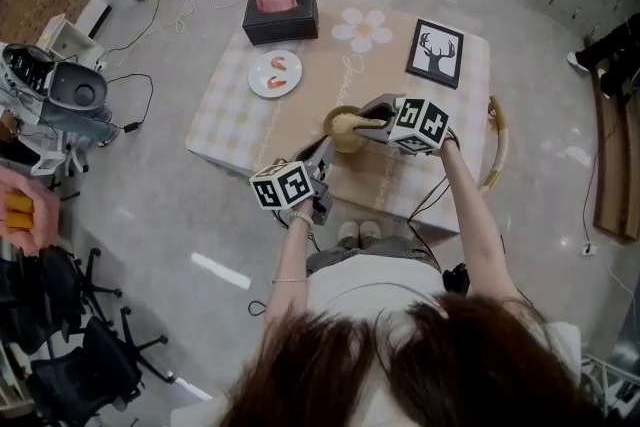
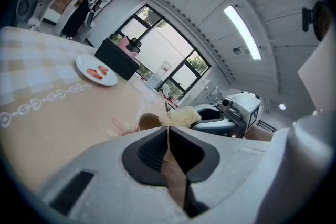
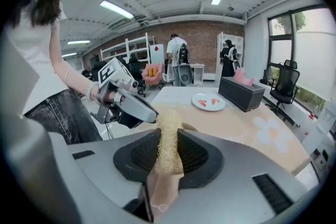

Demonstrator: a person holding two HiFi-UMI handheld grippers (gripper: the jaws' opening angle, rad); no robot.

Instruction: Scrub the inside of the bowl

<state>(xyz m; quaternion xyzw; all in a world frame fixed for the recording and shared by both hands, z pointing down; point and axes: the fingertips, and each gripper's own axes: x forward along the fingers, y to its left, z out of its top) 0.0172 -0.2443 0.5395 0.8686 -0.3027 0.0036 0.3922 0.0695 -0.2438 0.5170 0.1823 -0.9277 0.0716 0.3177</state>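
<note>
A loofah scrubber (image 3: 169, 123) is clamped in the right gripper (image 3: 169, 140) over the bowl (image 1: 337, 141), whose rim seems pinched by the near-shut left gripper (image 2: 168, 136); the bowl could be tipped by hard strokes.

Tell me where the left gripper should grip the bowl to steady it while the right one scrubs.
Pinch the thin rim of the bowl on its near-left side, one finger inside, one outside, coming from the person's side. The right gripper with the loofah fills the right. The left gripper looks shut there already.
</note>
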